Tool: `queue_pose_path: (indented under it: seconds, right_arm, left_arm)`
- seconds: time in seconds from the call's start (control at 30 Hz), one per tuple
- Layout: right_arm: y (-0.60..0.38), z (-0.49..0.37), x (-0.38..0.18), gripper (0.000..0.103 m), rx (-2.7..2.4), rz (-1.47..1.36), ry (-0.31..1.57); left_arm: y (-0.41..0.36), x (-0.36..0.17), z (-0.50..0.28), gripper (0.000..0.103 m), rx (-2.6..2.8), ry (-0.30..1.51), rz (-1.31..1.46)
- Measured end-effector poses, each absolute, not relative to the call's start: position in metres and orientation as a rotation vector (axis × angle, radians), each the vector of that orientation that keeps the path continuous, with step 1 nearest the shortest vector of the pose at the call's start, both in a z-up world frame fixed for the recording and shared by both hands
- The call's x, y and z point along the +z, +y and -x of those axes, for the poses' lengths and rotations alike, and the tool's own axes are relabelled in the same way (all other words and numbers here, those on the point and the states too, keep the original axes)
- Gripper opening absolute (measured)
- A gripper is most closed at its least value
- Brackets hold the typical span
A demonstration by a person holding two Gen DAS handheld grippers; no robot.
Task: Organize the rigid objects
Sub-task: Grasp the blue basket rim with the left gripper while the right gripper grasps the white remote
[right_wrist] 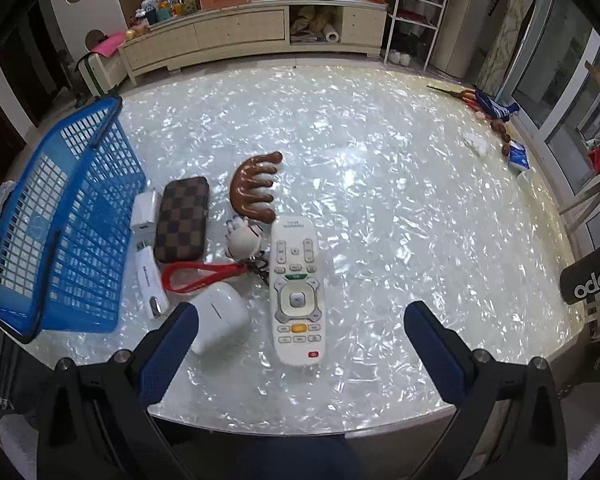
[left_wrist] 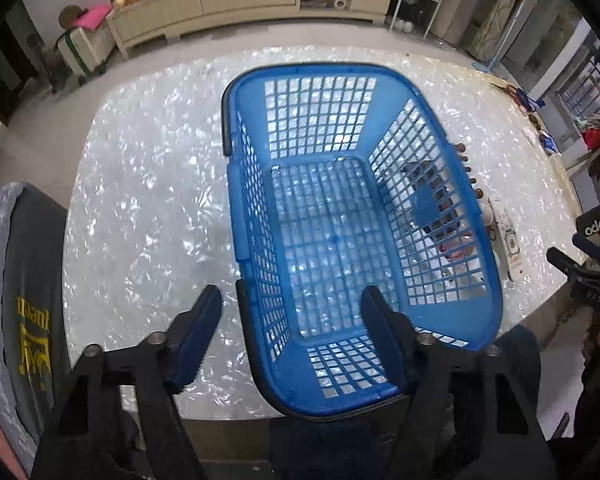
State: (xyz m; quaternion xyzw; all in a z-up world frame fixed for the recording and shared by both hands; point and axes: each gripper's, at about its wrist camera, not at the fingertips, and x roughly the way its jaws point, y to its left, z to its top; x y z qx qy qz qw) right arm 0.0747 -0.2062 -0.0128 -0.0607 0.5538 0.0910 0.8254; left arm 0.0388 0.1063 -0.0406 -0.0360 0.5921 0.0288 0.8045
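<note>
On the shimmering white counter point(right_wrist: 380, 200) a blue basket point(left_wrist: 340, 220) stands empty. The left gripper point(left_wrist: 292, 316) straddles its near-left wall, one finger outside, one inside, pads not pressing it. Just right of the basket lie a white remote point(right_wrist: 298, 292), a checked case point(right_wrist: 182, 220), a brown wooden comb point(right_wrist: 252, 184), a red-strapped keychain point(right_wrist: 216, 276) and a white earbud case point(right_wrist: 218, 320) (all loose). The right gripper point(right_wrist: 300, 332) hangs above the remote, fingers wide apart.

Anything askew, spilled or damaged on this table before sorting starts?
Nothing stands out. The blue plastic basket sits upright and empty; the white remote control, brown checkered case and brown wooden comb lie flat beside it.
</note>
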Motion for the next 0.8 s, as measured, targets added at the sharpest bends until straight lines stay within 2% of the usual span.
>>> queue_pose_path:
  seconds: [0.13, 0.23, 0.37, 0.67, 0.8]
  right_arm:
    - [-0.209, -0.072, -0.018, 0.103, 0.182, 0.13, 1.2]
    - [-0.212, -0.07, -0.02, 0.103, 0.177, 0.125, 1.211]
    - [-0.218, -0.07, -0.023, 0.103, 0.165, 0.103, 1.225]
    - [-0.221, -0.07, -0.025, 0.103, 0.155, 0.085, 1.227]
    - [-0.223, -0.07, -0.026, 0.103, 0.154, 0.076, 1.226]
  left_arm:
    - [0.114, -0.049, -0.045, 0.061, 0.099, 1.319, 0.055]
    - [0.12, -0.056, -0.048, 0.047, 0.113, 1.356, 0.077]
    - [0.124, -0.063, -0.047, 0.038, 0.106, 1.39, 0.088]
    - [0.126, -0.068, -0.051, 0.034, 0.107, 1.419, 0.088]
    - [0.125, -0.075, -0.051, 0.019, 0.101, 1.432, 0.103]
